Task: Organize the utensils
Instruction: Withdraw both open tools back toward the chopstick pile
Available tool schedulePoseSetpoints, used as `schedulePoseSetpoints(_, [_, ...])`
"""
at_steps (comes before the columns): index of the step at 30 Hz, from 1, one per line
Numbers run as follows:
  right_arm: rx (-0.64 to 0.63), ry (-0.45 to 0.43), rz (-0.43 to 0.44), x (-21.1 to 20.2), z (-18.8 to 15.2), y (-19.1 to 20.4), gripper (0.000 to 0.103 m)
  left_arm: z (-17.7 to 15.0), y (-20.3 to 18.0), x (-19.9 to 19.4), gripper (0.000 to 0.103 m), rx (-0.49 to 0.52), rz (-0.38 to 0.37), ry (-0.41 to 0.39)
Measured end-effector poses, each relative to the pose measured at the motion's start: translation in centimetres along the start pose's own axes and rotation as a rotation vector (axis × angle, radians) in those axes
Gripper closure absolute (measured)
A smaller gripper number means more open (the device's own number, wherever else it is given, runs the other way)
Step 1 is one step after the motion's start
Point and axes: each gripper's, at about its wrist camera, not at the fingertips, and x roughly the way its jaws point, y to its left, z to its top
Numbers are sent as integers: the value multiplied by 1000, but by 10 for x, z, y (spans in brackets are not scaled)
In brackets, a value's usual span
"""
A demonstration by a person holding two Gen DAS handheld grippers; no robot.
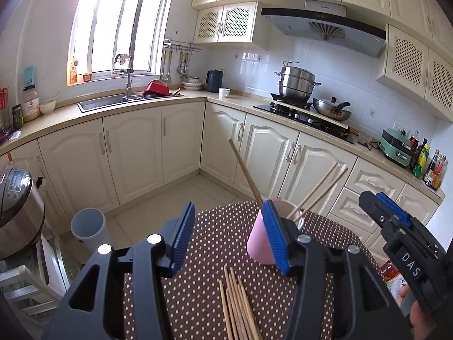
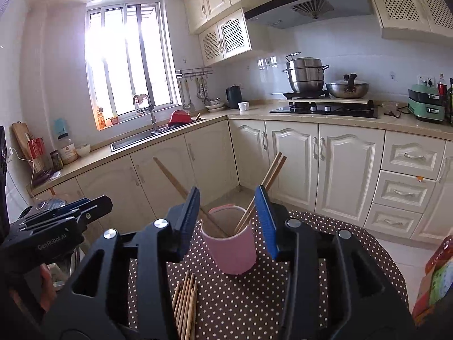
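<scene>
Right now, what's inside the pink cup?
Three wooden chopsticks stand in the pink cup: one leans left, two lean right. Their lower ends and the cup's bottom are hidden by its wall.

Both tongs, left and right, hang parted, gripping nothing.

Open right gripper frames pink cup holding chopsticks.
</scene>
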Motion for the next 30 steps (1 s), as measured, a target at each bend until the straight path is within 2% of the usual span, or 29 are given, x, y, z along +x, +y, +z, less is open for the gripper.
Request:
schedulePoseSetpoints(5, [1, 19, 4, -14, -13, 3, 62, -20, 4, -13, 49, 16, 0, 26])
schedulePoseSetpoints(14, [3, 89, 16, -20, -50, 6, 61, -56, 11, -20, 48, 31, 16, 81])
schedulePoseSetpoints(30, [-10, 232, 16, -5, -116, 2, 59, -123, 14, 29, 48, 89, 67, 285])
